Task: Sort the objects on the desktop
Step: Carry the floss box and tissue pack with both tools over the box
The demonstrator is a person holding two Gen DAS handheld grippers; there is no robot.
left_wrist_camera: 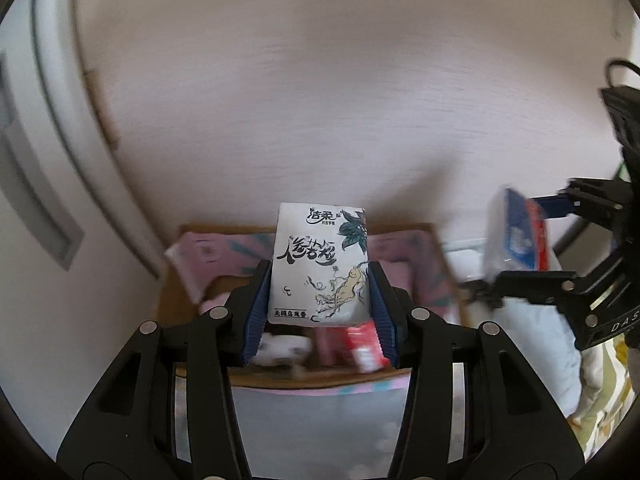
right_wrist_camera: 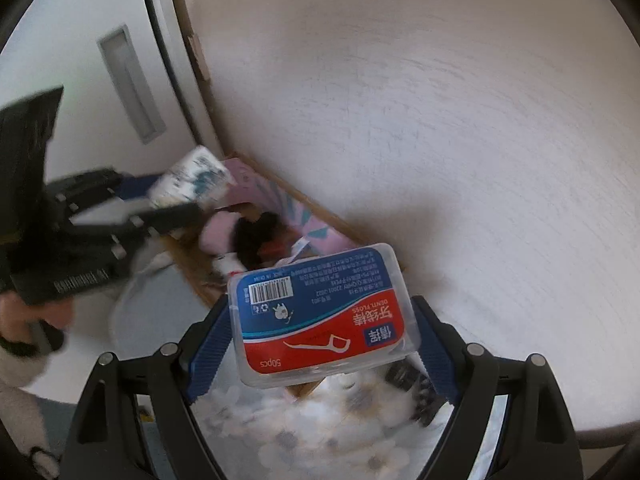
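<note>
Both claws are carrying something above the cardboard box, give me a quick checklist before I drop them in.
1. Left claw gripping the tissue pack on both sides: ok.
2. Right claw gripping the dental floss box: ok.
3. Cardboard box below the tissue pack: ok.
4. Floss box fully over the cardboard box: cannot tell.
5. Free space in the box: cannot tell, it already holds items.
6. Claws apart from each other: ok.

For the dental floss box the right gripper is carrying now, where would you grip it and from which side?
Grip the dental floss box across its two short ends, as the right gripper does now: one blue pad on each end wall, label face up toward the camera. It is a flat, rigid clear case with straight parallel end walls, so the pads seat squarely. Come from one long edge, fingers flanking the box.
</note>
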